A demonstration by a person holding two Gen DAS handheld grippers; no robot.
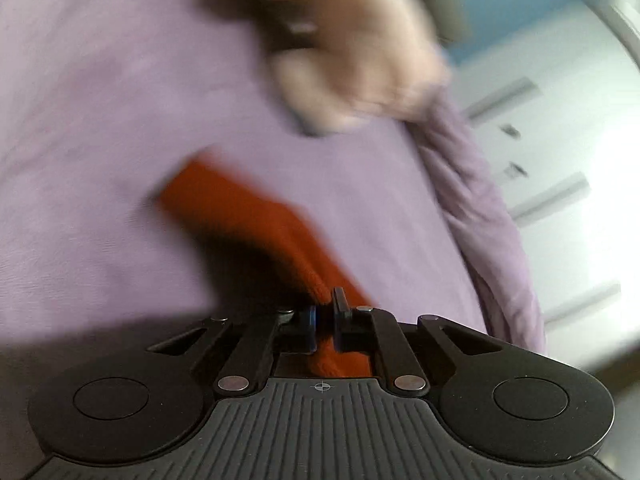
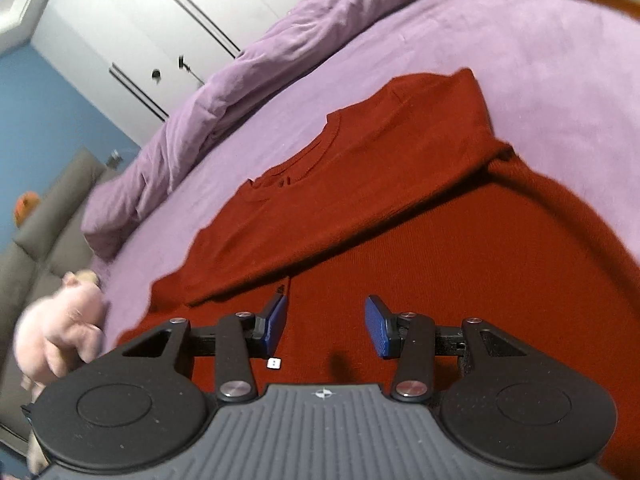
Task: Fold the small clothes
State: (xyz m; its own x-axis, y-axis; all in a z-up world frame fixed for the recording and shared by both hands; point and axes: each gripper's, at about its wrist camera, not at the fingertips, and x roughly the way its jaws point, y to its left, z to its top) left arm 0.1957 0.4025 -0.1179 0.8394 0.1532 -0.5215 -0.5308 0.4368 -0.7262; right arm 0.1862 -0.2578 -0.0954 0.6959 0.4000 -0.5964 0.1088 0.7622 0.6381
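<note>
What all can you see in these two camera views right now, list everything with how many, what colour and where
sweater: one, rust red, flat on the bed, one sleeve folded across its body; a strip of it is pinched in the left gripper
bed cover: one, lilac, under the sweater
duvet: one, lilac, bunched along the bed's far edge
wardrobe: one, white with dark handles, behind the bed
wall: one, blue, beside the wardrobe
sofa: one, grey, at the left of the right wrist view
left gripper: one, black, shut on the sweater
right gripper: one, black with blue pads, open above the sweater
hand: one, blurred, at the left edge of the right wrist view
</note>
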